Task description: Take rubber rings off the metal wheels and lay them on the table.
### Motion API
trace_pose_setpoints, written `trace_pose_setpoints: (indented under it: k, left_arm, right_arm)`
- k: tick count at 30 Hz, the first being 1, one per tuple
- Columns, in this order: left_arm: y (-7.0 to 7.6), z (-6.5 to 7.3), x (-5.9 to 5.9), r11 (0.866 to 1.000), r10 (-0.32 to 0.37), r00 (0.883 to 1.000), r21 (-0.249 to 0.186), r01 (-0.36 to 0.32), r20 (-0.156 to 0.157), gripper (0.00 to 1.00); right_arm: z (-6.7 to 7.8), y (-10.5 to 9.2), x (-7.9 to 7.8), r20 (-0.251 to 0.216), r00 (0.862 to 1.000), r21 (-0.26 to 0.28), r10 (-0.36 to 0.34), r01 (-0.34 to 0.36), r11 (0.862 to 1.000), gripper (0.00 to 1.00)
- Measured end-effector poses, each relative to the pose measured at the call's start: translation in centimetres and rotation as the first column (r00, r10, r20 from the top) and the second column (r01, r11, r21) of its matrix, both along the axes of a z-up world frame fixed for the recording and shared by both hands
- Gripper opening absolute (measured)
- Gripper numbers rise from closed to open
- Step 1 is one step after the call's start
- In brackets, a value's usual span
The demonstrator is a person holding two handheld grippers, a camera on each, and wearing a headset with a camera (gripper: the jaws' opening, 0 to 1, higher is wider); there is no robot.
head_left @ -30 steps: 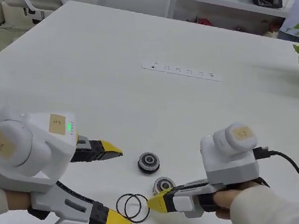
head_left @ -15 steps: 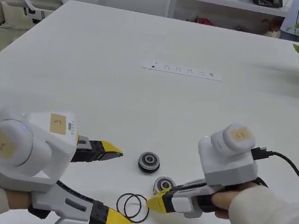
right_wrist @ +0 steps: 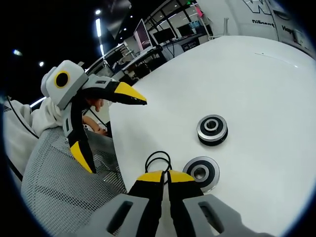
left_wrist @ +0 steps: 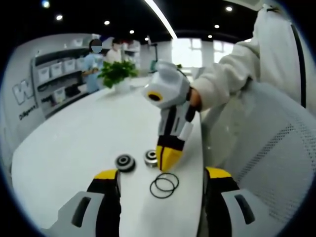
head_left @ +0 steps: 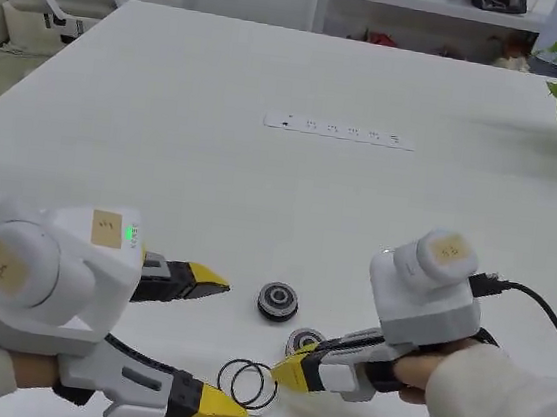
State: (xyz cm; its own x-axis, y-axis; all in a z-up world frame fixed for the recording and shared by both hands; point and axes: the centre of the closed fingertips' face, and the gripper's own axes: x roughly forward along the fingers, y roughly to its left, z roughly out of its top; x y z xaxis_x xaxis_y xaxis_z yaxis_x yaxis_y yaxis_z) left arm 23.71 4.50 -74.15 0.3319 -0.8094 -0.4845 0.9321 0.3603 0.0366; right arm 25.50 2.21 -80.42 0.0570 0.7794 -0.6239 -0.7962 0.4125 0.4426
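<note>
Two rubber rings (head_left: 247, 382) lie overlapped on the white surface (head_left: 213, 161), close to its near edge. They sit between the spread jaws of the left tongs (head_left: 237, 353), which are released and grasp nothing. Just beside the rings, the right tongs (head_left: 285, 370) are clenched, yellow tips pressed together with nothing between them. Their point sits at the near wheel (right_wrist: 201, 171); whether it touches the metal I cannot tell. That wheel lies flat, and the right gripper view shows a dark band round its rim. This may be rubber yet to come off, though it is too small to be sure. A little beyond and apart from it, the far wheel (head_left: 278, 300) also lies flat.

The step in hand looks like working the rubber off the near wheel. A loose wheel will likely skate on so smooth a surface, so the left tongs would do well to close on its body and pin it first. The right tips could then part slightly, catch the rubber's edge and roll it over the rim rather than tug it straight. It is best laid beside the other two, clear of the edge. Far off, a socket strip (head_left: 338, 131) lies well apart from the work.
</note>
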Motion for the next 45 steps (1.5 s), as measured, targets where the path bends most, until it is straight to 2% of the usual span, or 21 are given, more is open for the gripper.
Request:
trace_pose_setpoints:
  k: [9,28,45]
  left_arm:
    - [0.1,-0.1,0.0,1.000,0.001,1.000,0.002,-0.001,-0.002,0.69]
    - [0.1,-0.3,0.0,1.000,0.001,1.000,0.004,-0.001,-0.010,0.69]
    - [0.2,-0.4,0.1,1.000,0.005,1.000,0.007,-0.005,-0.012,0.68]
  right_arm:
    - [0.1,-0.1,0.2,0.002,1.000,0.000,-0.011,0.011,1.000,0.00]
    - [1.2,-0.2,1.4,0.016,0.998,0.042,-0.054,0.053,0.998,0.00]
    - [3.7,-0.9,3.7,0.041,0.990,0.127,-0.137,0.131,0.983,0.01]
